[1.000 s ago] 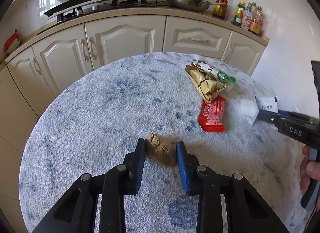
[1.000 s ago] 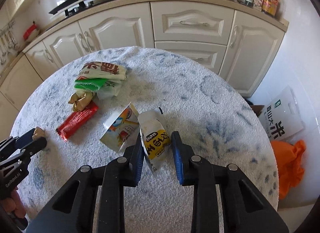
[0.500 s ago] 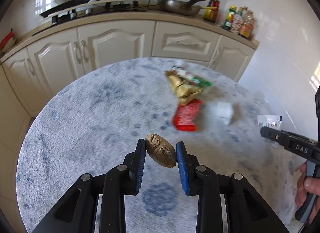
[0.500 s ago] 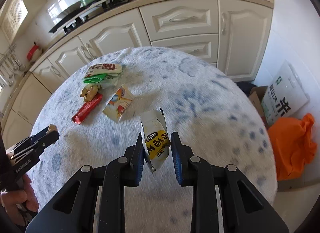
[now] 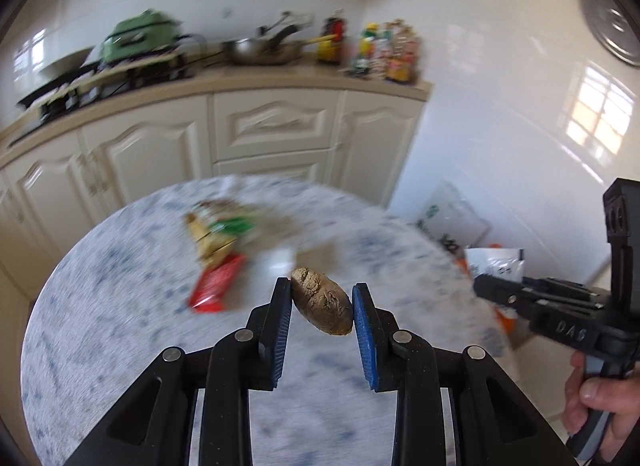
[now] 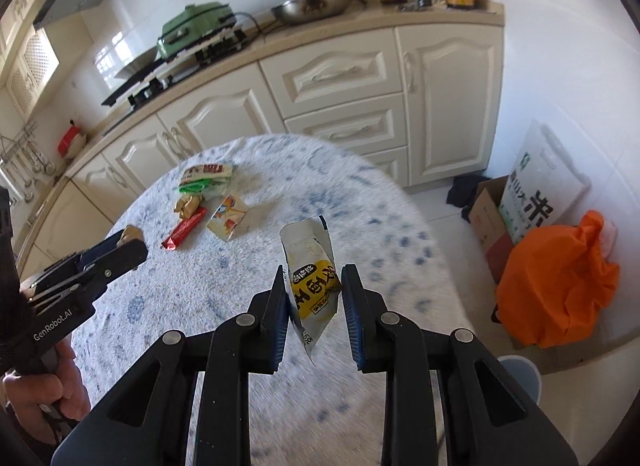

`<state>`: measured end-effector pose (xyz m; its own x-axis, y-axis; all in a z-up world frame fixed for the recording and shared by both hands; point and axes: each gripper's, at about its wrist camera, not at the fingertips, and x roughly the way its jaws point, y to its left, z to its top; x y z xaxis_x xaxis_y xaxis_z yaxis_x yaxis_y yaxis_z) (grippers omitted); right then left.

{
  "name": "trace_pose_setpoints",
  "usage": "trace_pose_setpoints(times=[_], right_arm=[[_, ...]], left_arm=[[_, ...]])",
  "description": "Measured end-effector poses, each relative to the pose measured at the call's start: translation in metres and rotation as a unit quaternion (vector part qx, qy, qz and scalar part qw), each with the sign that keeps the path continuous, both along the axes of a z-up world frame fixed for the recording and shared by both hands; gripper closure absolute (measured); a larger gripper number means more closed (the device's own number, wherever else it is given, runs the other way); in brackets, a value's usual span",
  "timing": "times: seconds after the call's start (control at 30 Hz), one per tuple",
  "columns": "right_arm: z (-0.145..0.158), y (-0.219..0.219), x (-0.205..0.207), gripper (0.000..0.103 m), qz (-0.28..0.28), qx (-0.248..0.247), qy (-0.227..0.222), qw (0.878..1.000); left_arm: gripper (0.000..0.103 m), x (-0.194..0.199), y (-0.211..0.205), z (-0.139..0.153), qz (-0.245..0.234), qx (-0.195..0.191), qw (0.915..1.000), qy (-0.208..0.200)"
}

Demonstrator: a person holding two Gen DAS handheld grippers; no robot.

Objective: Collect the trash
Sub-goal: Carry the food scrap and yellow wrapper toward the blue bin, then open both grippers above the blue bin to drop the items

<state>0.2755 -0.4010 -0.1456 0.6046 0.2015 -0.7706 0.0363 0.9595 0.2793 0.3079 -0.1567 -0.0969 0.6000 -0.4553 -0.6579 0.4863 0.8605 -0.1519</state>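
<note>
My left gripper (image 5: 321,300) is shut on a brown crumpled lump (image 5: 322,307), lifted above the round blue-speckled table (image 5: 120,330). My right gripper (image 6: 313,286) is shut on a silver and yellow snack packet (image 6: 312,274), also held up over the table (image 6: 200,290). Left on the table are a red wrapper (image 6: 183,230), a gold wrapper (image 6: 188,203), a green and white packet (image 6: 205,177) and a torn white sachet (image 6: 228,217). Each gripper shows in the other's view: the right gripper (image 5: 486,286) at the right edge, the left gripper (image 6: 132,244) at the left edge.
Cream kitchen cabinets (image 6: 336,77) with a stove, a green cooker (image 6: 196,25) and a pan run behind the table. On the floor to the right sit an orange bag (image 6: 556,286), a cardboard box (image 6: 490,217), a white rice sack (image 6: 540,189) and a grey bin rim (image 6: 520,370).
Both grippers have risen off the table with their loads and swung to the right, toward the floor items. The lump and the snack packet left the tabletop; the other wrappers stayed.
</note>
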Motion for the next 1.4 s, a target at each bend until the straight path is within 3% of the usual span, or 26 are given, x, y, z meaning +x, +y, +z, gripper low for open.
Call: trace_pose_setpoints(times=[0.33,0.63,0.9,1.4], right_arm=[[0.036,-0.078,-0.065,0.078,-0.086,-0.008,-0.036,0.996],[0.037,-0.171,-0.136,0.078,-0.207,-0.027,-0.025,0.978],[-0.007,-0.241,-0.184,0.078,-0.29,-0.023,0.029,0.956],[-0.101,-0.296,-0.21,0.075,-0.342,0.035,0.102,0.933]], left_arm=[[0.077,-0.032,-0.097,0.036,-0.126,-0.023,0.9914,-0.026],[0.077,-0.063,-0.212,0.03,-0.245,-0.02,0.9693,-0.003],[0.076,-0.083,-0.306,-0.01,-0.324,0.021,0.9441,0.058],[0.075,-0.064,-0.454,-0.102,-0.362,0.112,0.9121,0.157]])
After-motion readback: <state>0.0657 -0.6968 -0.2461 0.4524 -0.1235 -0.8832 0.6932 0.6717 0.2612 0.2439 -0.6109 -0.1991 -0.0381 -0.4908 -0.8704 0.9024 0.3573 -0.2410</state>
